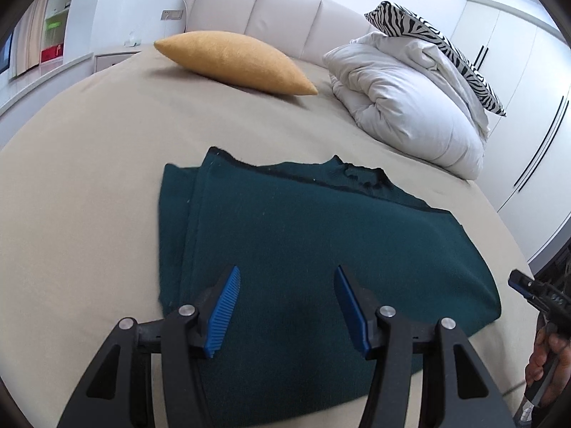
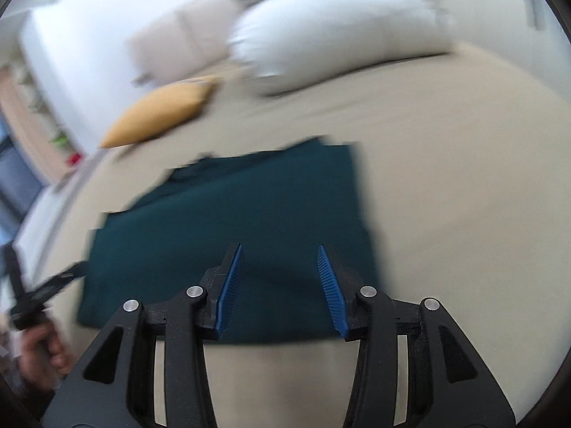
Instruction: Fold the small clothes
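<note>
A dark green garment [image 1: 303, 235] lies folded flat on the beige bed [image 1: 71, 214], its neckline at the far side. My left gripper [image 1: 287, 273] is open and empty, hovering above the garment's near part. In the blurred right wrist view the same garment [image 2: 232, 221] lies ahead, and my right gripper [image 2: 280, 249] is open and empty over its near edge. The right gripper also shows at the right edge of the left wrist view [image 1: 517, 280], beside the garment. The left gripper shows at the left edge of the right wrist view [image 2: 69, 273].
A yellow cushion [image 1: 235, 60] lies at the head of the bed. A bundled white duvet [image 1: 410, 107] with a zebra-print pillow [image 1: 435, 46] on it sits at the far right. A padded headboard [image 1: 267, 10] stands behind. White wardrobes [image 1: 517, 89] line the right side.
</note>
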The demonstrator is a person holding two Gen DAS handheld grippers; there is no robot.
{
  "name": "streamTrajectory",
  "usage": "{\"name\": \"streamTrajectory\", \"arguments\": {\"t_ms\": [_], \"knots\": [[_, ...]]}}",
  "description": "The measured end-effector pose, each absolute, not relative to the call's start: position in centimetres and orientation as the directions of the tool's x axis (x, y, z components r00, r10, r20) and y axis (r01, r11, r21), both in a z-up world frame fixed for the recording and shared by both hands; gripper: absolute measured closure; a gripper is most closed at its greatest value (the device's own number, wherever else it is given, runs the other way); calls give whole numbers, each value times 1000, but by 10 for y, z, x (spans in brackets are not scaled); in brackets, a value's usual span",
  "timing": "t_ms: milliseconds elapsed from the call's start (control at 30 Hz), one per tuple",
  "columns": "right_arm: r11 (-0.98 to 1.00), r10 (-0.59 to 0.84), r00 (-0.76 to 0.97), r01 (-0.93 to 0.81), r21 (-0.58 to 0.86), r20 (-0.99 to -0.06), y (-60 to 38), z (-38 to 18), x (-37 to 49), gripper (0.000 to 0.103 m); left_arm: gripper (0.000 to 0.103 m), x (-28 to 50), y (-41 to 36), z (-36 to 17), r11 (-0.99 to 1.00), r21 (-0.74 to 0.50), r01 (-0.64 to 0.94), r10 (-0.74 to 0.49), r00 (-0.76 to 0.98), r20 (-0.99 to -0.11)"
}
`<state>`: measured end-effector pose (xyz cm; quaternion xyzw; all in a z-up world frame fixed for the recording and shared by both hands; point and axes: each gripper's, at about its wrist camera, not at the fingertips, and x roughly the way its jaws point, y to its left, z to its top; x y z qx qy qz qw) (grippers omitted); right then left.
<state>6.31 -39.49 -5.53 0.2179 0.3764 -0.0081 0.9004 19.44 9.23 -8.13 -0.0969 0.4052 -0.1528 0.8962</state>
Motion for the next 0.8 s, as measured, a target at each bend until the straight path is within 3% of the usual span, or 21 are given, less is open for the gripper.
{"name": "streamTrajectory", "arguments": {"t_ms": [100,200,233,300,333,467,567,800], "knots": [[864,325,710,45,501,-624,-374,-73,105,61,45,217,91,-101,955,-257,151,-296,581,-758],[812,391,632,106,574,-669,-376,-117,142,65,47,221,96,-114,950,-268,158,-310,571,-761],[806,381,625,136,576,-681,-381,-128,147,70,47,219,94,-115,953,-249,175,-304,575,-759],[745,393,665,175,644,-635,-406,-146,144,98,47,214,89,-116,957,-211,201,-290,584,-758],[718,390,679,198,668,-621,-418,-149,139,101,47,214,89,-117,956,-206,207,-290,585,-757],[647,263,749,331,687,-608,-476,-151,106,102,47,216,90,-118,958,-204,203,-286,583,-761],[670,175,736,398,627,-654,-482,-131,88,91,47,215,89,-119,960,-196,202,-278,588,-760],[733,447,662,116,671,-602,-379,-98,97,90,47,215,87,-119,963,-176,203,-264,593,-761]]}}
